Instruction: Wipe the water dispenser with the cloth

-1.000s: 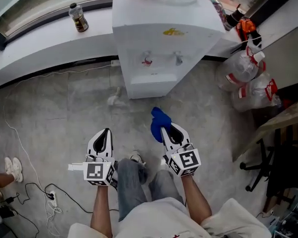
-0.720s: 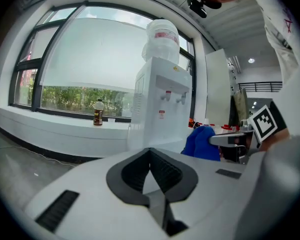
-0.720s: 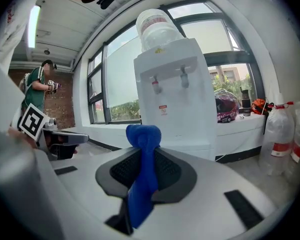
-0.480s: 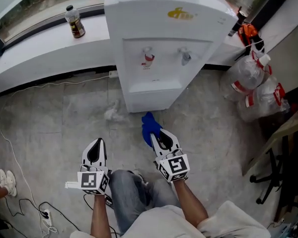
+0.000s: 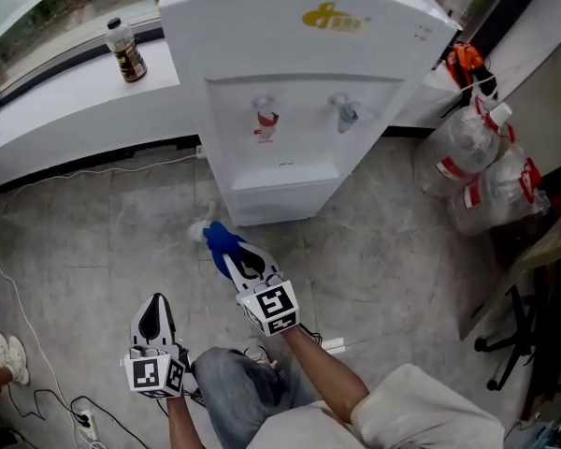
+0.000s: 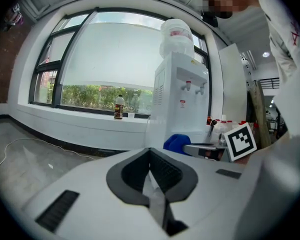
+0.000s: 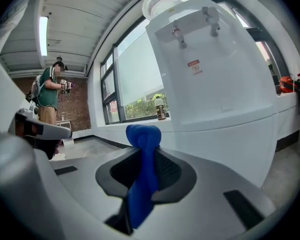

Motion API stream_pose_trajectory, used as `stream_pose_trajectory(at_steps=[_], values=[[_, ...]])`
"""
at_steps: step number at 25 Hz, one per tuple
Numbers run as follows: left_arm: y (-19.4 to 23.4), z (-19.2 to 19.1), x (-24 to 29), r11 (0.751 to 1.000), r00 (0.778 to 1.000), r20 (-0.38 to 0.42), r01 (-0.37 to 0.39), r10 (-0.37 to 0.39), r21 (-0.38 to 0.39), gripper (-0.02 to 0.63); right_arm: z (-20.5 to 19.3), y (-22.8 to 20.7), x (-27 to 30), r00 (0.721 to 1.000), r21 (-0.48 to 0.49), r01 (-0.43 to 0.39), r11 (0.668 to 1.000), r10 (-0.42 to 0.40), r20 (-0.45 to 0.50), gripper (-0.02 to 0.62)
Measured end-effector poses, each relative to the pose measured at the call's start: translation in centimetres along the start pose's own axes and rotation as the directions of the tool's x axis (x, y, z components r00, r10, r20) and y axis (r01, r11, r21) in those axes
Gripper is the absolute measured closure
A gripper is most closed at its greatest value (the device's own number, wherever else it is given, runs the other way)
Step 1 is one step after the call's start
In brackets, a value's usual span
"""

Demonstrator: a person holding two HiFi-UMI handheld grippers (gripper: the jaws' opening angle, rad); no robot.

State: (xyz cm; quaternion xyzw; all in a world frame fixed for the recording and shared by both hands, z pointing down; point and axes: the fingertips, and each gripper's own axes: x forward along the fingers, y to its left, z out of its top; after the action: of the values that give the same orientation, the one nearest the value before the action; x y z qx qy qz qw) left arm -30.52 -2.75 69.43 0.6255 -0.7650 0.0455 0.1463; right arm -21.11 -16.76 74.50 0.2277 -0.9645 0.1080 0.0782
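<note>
The white water dispenser [image 5: 299, 82] stands against the window ledge, with a red tap [image 5: 263, 117] and a blue tap [image 5: 344, 112]; it also fills the right gripper view [image 7: 215, 84] and shows in the left gripper view [image 6: 182, 99]. My right gripper [image 5: 232, 248] is shut on a bunched blue cloth [image 5: 221, 239], low and left of the dispenser's base; the cloth [image 7: 142, 174] stands up between the jaws. My left gripper [image 5: 152, 318] hangs lower at the left, its jaws shut with nothing between them.
A dark bottle [image 5: 125, 51] stands on the white ledge [image 5: 65, 110]. Clear plastic bags [image 5: 481, 181] lie to the right, beside a chair base [image 5: 514, 344]. Cables [image 5: 19, 279] trail over the grey floor. Another person [image 7: 49, 96] stands far off.
The dispenser has grown larger and nearer in the head view. My right gripper with the cloth has swung left toward the dispenser's lower left side. The left gripper has dropped lower in the picture.
</note>
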Motion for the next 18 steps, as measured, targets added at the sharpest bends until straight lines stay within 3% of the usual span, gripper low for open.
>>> stream_pose_trajectory(at_steps=[10,18], values=[[-1.0,-0.3,1.1,0.999,1.0,-0.014,0.019,-0.019,0.026,0.594,1.5,-5.1,5.0,0.999,-0.061,0.042,0.997,-0.04,0.019,0.518],[-1.6,-0.4,3.4,0.998,0.999,-0.008,0.054,-0.054,0.023,0.594,1.1,-11.6,1.9,0.986,-0.088,0.166,0.982,-0.165,0.016,0.518]])
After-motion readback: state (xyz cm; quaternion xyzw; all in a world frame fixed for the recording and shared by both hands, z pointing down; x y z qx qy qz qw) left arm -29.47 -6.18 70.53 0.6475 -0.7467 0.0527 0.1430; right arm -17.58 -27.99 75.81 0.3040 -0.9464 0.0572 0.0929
